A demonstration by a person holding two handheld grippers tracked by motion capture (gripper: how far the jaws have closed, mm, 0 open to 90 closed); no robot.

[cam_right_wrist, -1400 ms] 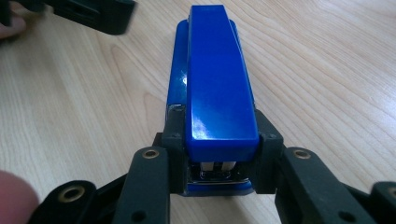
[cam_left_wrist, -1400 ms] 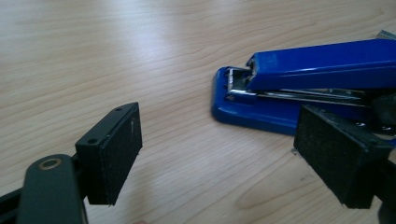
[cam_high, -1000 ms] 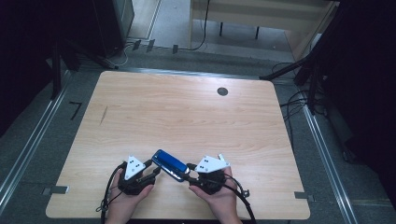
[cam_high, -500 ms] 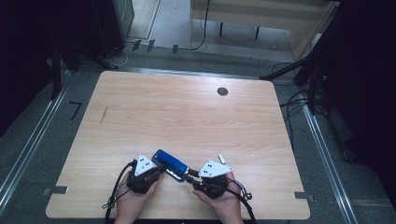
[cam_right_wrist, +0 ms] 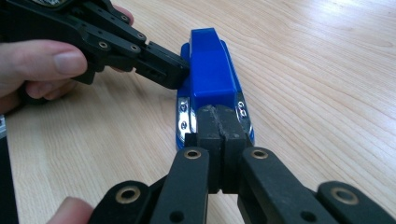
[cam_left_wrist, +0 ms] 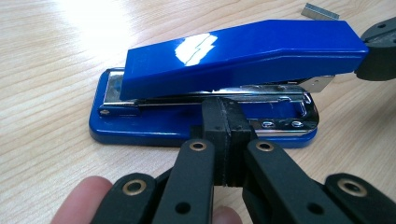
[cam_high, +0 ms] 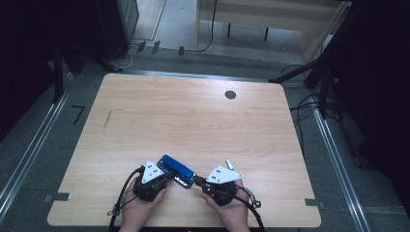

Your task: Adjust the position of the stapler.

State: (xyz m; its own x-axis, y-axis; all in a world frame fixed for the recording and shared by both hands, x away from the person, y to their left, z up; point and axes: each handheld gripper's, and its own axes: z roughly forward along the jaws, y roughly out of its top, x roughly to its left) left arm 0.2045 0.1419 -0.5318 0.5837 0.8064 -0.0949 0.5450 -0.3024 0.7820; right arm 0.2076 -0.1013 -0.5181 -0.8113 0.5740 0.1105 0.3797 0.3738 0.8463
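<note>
Left gripper (cam_left_wrist: 223, 140): jaws pressed flat together with nothing between them, having just closed; the tip is set against the long side of the stapler (cam_left_wrist: 233, 60), at the metal rail under its raised top, judged a brace or a prod at the staple tray.
Right gripper (cam_right_wrist: 219, 140): jaws likewise closed pad to pad, just brought together, empty; the tip is laid at the stapler's near end, seemingly to stop it sliding.
Stapler: blue, flat on its base, lower centre of the high view (cam_high: 176, 170), between both grippers.
Staple strip (cam_high: 229, 164): loose on the table (cam_high: 193, 121), just right of the stapler, probably kept ready for loading.
</note>
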